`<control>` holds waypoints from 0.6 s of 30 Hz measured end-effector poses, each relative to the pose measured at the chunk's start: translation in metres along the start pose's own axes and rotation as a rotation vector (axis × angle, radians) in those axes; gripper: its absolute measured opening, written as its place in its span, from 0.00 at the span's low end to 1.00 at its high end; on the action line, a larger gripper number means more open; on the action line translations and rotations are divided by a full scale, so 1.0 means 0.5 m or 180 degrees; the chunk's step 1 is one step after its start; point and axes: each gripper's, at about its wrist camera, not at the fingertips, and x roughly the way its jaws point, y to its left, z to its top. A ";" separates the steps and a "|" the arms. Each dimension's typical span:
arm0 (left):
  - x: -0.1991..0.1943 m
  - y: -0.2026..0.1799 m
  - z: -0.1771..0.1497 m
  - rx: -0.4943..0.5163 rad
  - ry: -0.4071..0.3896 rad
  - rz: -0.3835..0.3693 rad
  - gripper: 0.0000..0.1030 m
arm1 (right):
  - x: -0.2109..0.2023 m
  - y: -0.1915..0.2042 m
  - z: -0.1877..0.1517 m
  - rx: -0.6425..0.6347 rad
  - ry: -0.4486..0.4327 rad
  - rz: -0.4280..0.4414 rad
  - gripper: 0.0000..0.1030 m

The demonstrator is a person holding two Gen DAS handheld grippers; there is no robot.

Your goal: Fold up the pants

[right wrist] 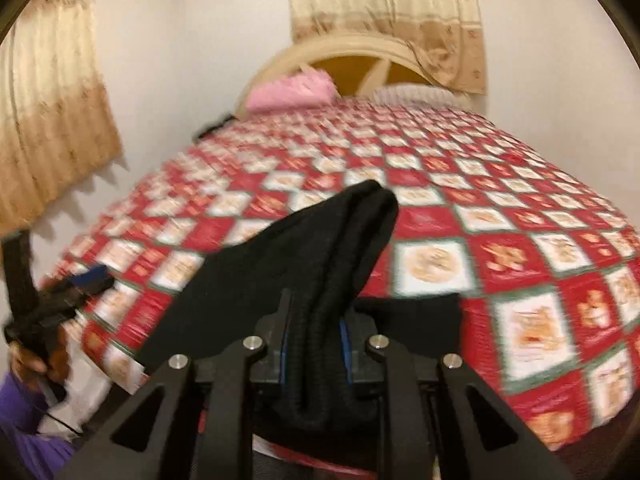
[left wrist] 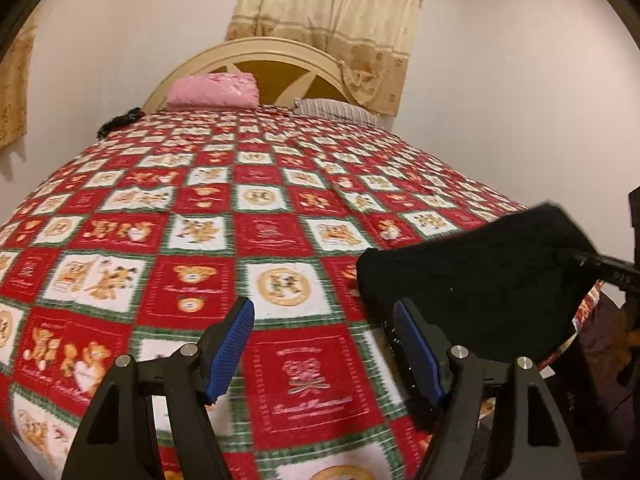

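Note:
The black pants (right wrist: 320,264) are bunched and lifted off the red checked bedspread (right wrist: 500,240). My right gripper (right wrist: 314,344) is shut on a thick ribbed band of them, and the cloth rises in a fold ahead of the fingers. In the left wrist view the same pants (left wrist: 480,280) hang at the right, above the bed's near corner. My left gripper (left wrist: 324,332) stands open over the bedspread (left wrist: 200,220), nothing between its blue pads (left wrist: 232,344); its right finger is close beside the cloth. The left gripper (right wrist: 80,284) also shows at the right wrist view's left edge.
A pink pillow (left wrist: 214,90) and a striped pillow (left wrist: 336,110) lie by the cream headboard (left wrist: 256,50). A dark item (left wrist: 120,120) sits at the bed's far left corner. Curtains (right wrist: 52,120) hang on the walls. A hand and purple sleeve (right wrist: 28,396) are low left.

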 end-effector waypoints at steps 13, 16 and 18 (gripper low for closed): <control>0.065 -0.067 0.008 0.0187 0.0293 -0.0005 0.71 | 0.051 -0.054 -0.081 0.0092 0.0362 -0.0476 0.42; 0.067 -0.079 0.007 0.0194 0.0309 -0.0033 0.71 | 0.002 -0.057 -0.063 0.0197 -0.0007 -0.0813 0.53; 0.070 -0.093 -0.003 0.0213 0.0348 -0.0099 0.71 | -0.033 -0.039 -0.050 0.0112 -0.0304 -0.0985 0.53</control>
